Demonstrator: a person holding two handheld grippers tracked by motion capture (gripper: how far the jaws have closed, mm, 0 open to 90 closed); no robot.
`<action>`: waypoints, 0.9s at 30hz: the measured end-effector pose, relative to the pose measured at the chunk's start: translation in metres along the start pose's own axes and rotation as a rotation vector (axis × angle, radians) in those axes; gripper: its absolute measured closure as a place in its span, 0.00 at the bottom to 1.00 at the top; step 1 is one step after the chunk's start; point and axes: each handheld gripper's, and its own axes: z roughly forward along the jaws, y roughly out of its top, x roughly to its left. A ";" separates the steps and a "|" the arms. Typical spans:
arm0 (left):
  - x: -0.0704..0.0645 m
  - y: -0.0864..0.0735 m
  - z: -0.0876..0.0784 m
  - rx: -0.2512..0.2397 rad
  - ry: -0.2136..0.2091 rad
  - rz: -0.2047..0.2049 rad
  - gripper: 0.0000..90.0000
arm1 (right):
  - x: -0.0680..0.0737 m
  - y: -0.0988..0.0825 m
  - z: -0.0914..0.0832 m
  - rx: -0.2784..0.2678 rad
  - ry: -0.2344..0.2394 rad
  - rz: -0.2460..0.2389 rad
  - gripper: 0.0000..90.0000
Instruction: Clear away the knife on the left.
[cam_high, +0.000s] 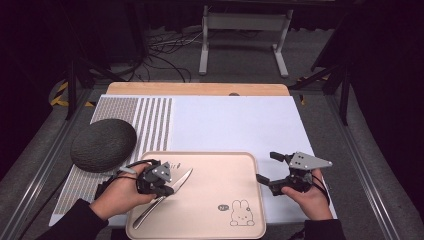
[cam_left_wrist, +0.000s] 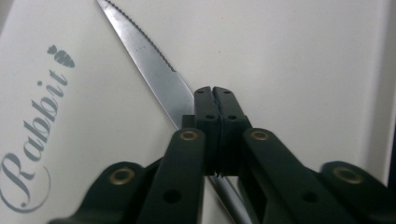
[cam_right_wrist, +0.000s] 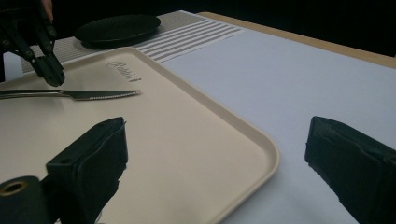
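A steel knife (cam_high: 181, 180) with a serrated blade lies slantwise on the left part of a beige tray (cam_high: 220, 175). My left gripper (cam_high: 167, 189) is shut just over the knife where blade meets handle. In the left gripper view its pads (cam_left_wrist: 208, 100) meet with nothing between them, and the knife (cam_left_wrist: 154, 70) passes underneath on the tray (cam_left_wrist: 303, 70). The right gripper view shows that left gripper (cam_right_wrist: 51, 74) a little above the knife (cam_right_wrist: 93, 94). My right gripper (cam_high: 267, 167) stands open at the tray's right edge; its jaws (cam_right_wrist: 215, 140) frame the tray's rim (cam_right_wrist: 268, 154) with nothing held.
A dark grey rounded cushion-like object (cam_high: 103, 144) rests on a striped mat (cam_high: 150, 120) at the left. A white cloth (cam_high: 235, 125) covers the table beyond the tray. A rabbit drawing (cam_high: 241, 212) marks the tray's near right corner.
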 end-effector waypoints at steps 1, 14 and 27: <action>0.000 0.000 0.002 0.009 -0.009 0.020 1.00 | 0.000 0.000 0.000 0.002 -0.001 -0.001 0.08; 0.002 0.000 0.018 0.066 -0.023 0.050 1.00 | 0.001 0.000 -0.001 0.003 0.000 -0.002 0.08; 0.008 -0.012 0.014 0.043 -0.008 -0.009 1.00 | 0.001 0.000 0.000 0.008 -0.004 -0.005 0.08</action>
